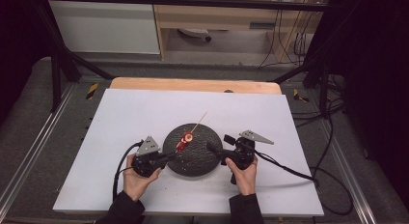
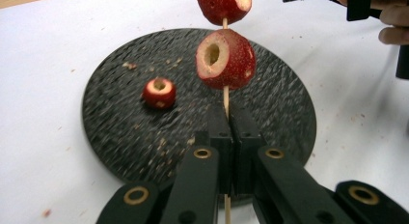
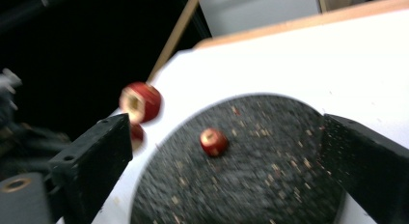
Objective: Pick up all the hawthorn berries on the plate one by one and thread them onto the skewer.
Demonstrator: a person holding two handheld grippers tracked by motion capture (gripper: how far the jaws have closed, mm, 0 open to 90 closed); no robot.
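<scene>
Now, close to us, our left gripper [image 2: 230, 151] has its fingers pinched tight on the thin wooden stick [image 2: 225, 96], down near its lower end. Two red fruits with holes cut in them sit on that stick: the nearer fruit [image 2: 225, 59] just above the fingers, and the top fruit [image 2: 224, 6] a little higher up. We think the stick is light and stiff but easy to snap, so holding it low and firm seems right. The fruits look soft and a bit wet inside, so they could slip along the stick or squash if squeezed hard. Our right gripper [image 1: 221, 146] has its fingers spread wide with nothing between them, and they point at the black round plate [image 3: 270, 185]. One loose fruit [image 3: 213, 141] lies on that plate, well apart from the stick. It looks small and round, so it may roll; we would take it gently by its sides. Farther off, the white worktop [image 1: 144, 113] stretches under everything, with little crumbs here and there.
</scene>
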